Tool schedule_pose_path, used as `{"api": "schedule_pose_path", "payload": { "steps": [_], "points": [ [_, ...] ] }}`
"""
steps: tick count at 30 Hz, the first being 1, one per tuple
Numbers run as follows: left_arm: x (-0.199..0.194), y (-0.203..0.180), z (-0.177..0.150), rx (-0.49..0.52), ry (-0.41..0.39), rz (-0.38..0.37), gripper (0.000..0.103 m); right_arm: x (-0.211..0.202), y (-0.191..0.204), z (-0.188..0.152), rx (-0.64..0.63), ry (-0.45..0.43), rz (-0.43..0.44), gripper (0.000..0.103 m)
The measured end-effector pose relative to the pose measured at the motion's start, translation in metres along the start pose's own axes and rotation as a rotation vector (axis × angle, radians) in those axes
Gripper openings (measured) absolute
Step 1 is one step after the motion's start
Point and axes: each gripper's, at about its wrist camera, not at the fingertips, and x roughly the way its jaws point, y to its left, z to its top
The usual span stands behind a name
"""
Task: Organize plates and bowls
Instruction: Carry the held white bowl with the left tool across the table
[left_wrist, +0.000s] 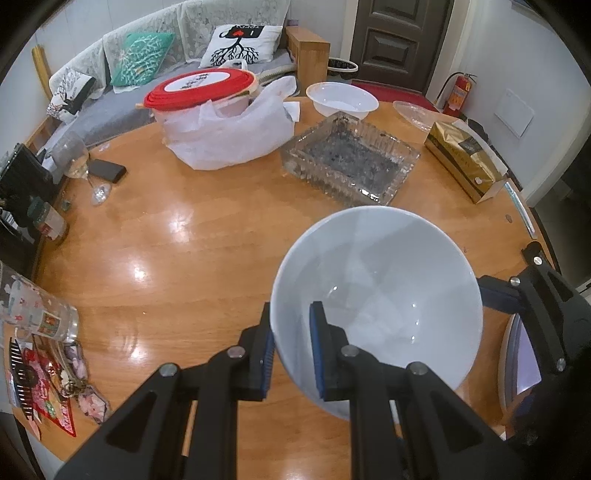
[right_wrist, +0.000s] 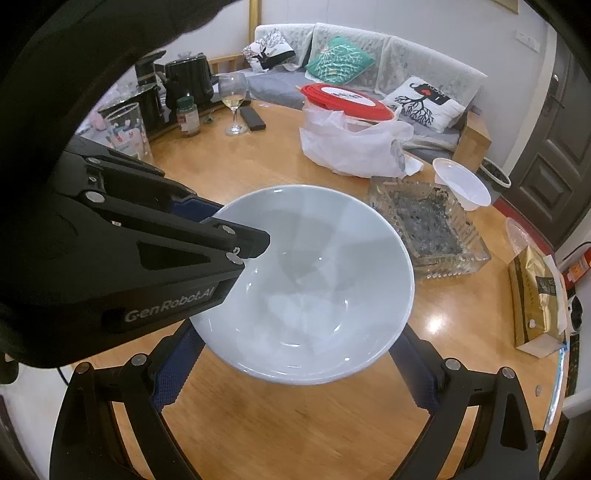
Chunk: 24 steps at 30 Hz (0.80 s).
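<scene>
Left tool (left_wrist: 291, 354) pinches the white bowl's (left_wrist: 380, 280) rim, we see, above the bench (left_wrist: 184, 240). From the right wrist, our right tool (right_wrist: 295, 369) stands spread either side of the bowl (right_wrist: 306, 280), below it.

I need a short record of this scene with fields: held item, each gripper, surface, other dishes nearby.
held item: white bowl
left gripper: shut on the bowl's rim
right gripper: open, fingers on either side of the bowl
surface: round wooden table
other dishes: small white bowl, square glass dish, clear plate
</scene>
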Motion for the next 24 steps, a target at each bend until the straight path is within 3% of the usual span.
{"api": "schedule_pose_path", "payload": {
  "steps": [24],
  "points": [
    [0.021, 0.003, -0.005, -0.004, 0.024, 0.0, 0.014, 0.018, -0.001, -0.005, 0.003, 0.036, 0.008, 0.095]
  ]
}}
